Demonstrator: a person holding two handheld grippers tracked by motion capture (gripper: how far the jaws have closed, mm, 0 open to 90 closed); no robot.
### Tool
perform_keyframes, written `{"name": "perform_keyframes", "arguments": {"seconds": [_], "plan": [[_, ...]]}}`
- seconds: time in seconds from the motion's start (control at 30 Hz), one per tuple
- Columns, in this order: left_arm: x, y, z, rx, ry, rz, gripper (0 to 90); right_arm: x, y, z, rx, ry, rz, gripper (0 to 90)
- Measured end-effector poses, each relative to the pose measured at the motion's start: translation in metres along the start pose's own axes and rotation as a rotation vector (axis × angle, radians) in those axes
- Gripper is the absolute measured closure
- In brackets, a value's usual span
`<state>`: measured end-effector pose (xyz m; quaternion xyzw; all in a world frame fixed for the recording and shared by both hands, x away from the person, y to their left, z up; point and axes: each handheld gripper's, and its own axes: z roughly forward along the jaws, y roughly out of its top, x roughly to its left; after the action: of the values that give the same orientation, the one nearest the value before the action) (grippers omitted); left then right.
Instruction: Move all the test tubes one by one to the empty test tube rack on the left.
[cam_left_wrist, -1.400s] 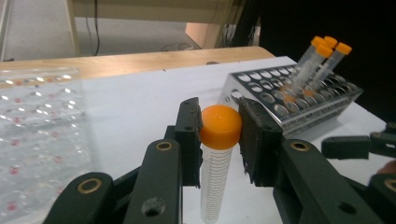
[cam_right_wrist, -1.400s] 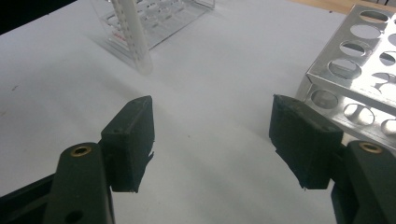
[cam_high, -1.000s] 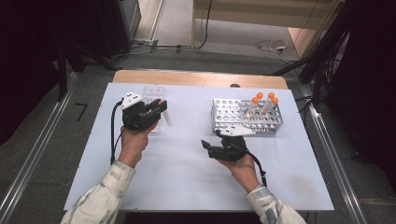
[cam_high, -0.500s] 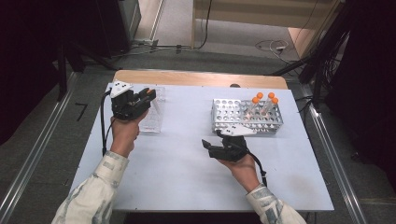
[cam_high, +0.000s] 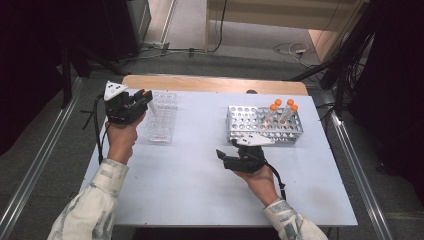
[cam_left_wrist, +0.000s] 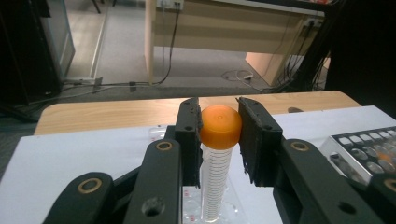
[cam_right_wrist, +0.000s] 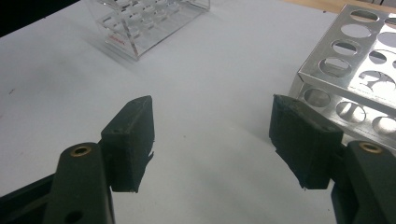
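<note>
My left gripper (cam_left_wrist: 219, 122) is shut on the orange cap of a clear graduated tube (cam_left_wrist: 215, 161), which hangs down between the jaws. In the high view this gripper (cam_high: 145, 96) is at the far left of the table, and the tube (cam_high: 152, 109) slants down over the left edge of a clear acrylic rack (cam_high: 164, 120). My right gripper (cam_high: 222, 156) rests open on the table in front of a metal rack (cam_high: 250, 125). Nothing is between its jaws (cam_right_wrist: 212, 140). Three orange-capped tubes (cam_high: 283, 108) stand in the metal rack's far right corner.
The white table top (cam_high: 190, 185) has free room in the middle and front. Wooden edging (cam_high: 210, 84) runs along the far side. From the right gripper view, the acrylic rack (cam_right_wrist: 144, 23) is far left and the metal rack (cam_right_wrist: 355, 70) close on the right.
My left hand has moved left and a little farther away and up, carrying the tube from over the acrylic rack toward its left edge. The right hand has stayed put.
</note>
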<state>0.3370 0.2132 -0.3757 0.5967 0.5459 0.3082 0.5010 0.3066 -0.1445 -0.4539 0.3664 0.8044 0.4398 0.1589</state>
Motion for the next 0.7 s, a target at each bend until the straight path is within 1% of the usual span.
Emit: {"name": "perform_keyframes", "arguments": {"seconds": [0.13,0.23,0.33,0.5,0.6,0.7], "plan": [[0.008,0.000,-0.001,-0.005,0.026,-0.003,70.6,0.000,0.000,0.000,0.001,0.000,-0.001,29.8],[0.011,0.000,0.000,0.001,0.044,0.004,70.6,0.000,0.000,0.001,0.001,0.000,-0.002,29.8],[0.012,-0.002,0.002,0.009,0.050,0.011,70.6,0.000,0.000,0.001,0.001,0.000,-0.003,29.8],[0.009,-0.004,0.007,0.018,0.064,0.034,70.6,0.000,0.000,0.000,0.001,0.000,0.000,29.8],[0.009,-0.007,0.009,0.016,0.071,0.038,70.6,0.000,0.000,0.000,0.000,0.000,0.001,29.8],[0.010,-0.012,0.012,0.024,0.070,0.036,70.5,0.000,0.000,0.000,0.001,-0.001,0.000,29.8]]}}
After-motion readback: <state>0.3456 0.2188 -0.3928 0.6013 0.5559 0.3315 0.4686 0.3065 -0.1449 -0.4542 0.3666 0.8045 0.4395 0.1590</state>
